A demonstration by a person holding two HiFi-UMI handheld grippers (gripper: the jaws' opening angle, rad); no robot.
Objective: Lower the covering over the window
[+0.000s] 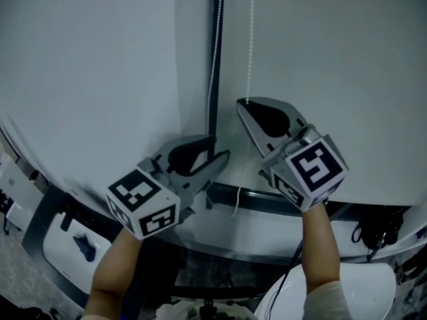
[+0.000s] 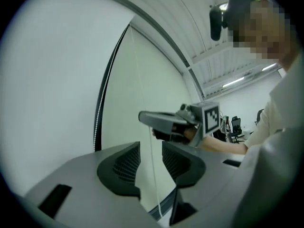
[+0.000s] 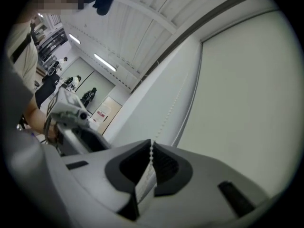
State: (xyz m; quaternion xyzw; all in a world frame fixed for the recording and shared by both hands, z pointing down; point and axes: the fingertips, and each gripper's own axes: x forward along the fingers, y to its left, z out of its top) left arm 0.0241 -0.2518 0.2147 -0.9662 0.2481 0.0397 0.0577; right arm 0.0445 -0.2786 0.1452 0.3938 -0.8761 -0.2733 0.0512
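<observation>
Two claws are raised side by side in front of the window. The right claw [image 1: 248, 109] [image 3: 151, 144] has its jaws pressed together on a white bead chain [image 1: 251, 39] [image 3: 166, 120], which runs straight up from the pinch point along the edge of the window. The left claw [image 1: 219, 149] [image 2: 151, 148] sits lower and to the left, with its jaws standing apart. A thin white cord [image 2: 153, 184] hangs down through the gap between them, and neither pad touches it. The white blind [image 1: 347, 59] [image 2: 142, 89] [image 3: 247, 94] fills the window directly ahead of both claws. A dark upright strip [image 1: 215, 52] [image 2: 100, 113] borders it on the left, and plain white wall [image 1: 87, 65] lies beyond that. Bare forearms hold both claws up from below.
</observation>
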